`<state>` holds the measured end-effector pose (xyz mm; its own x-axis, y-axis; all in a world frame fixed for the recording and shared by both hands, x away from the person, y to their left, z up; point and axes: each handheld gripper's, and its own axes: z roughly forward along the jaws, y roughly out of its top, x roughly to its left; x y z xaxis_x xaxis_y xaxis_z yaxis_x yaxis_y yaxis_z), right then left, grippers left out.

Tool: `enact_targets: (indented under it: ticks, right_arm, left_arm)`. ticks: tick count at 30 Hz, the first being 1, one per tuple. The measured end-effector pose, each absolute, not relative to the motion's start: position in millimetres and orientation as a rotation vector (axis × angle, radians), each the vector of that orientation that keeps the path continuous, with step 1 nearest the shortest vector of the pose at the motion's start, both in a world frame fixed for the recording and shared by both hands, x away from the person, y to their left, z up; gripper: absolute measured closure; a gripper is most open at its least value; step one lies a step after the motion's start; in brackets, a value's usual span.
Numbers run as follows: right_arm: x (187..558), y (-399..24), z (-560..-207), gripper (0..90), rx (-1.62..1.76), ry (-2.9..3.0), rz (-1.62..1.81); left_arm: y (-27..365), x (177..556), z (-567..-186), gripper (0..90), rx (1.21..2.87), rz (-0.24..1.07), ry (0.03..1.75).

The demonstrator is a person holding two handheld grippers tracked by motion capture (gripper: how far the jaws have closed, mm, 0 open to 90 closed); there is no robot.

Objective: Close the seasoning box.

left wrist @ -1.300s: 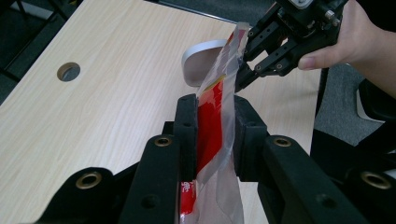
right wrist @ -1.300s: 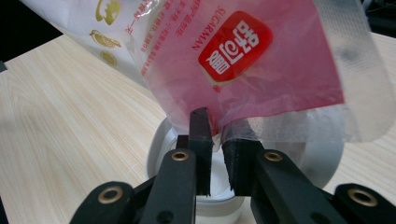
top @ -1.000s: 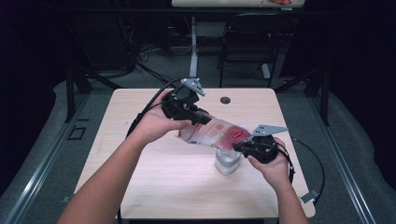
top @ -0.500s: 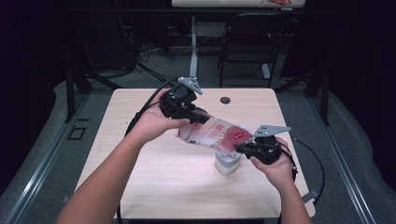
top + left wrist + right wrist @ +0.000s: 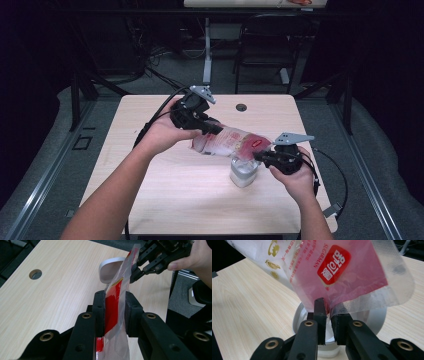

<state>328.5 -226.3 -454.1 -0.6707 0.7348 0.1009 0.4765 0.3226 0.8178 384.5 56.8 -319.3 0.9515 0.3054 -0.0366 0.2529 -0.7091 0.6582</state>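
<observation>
A clear plastic pouch [image 5: 227,142] with red and white print hangs tilted between both grippers above the table. My left gripper [image 5: 212,129] is shut on its higher, left end; in the left gripper view the pads [image 5: 99,305] press the pouch [image 5: 123,275] flat. My right gripper [image 5: 260,156] is shut on the lower edge of the pouch [image 5: 332,267], beside its open clear end. A silver round jar [image 5: 244,172] stands on the table right under that low end; its rim [image 5: 372,317] shows behind my right gripper [image 5: 328,307]. The right gripper [image 5: 133,272] also shows in the left gripper view.
The light wooden table [image 5: 150,200] has a cable hole [image 5: 241,107] near its far edge. Black cables trail off both grippers, one looping past the right table edge [image 5: 340,180]. A chair and desk legs [image 5: 260,55] stand behind the table.
</observation>
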Motion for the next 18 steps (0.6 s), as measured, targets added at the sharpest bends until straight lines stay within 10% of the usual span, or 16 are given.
enact_targets:
  ticks: [18]
  right_arm:
    - [328.7, -220.0, -454.7, 81.6, 1.071, 2.279, 1.319]
  left_arm:
    - [80.1, 384.3, -338.7, 73.8, 2.372, 0.069, 0.442]
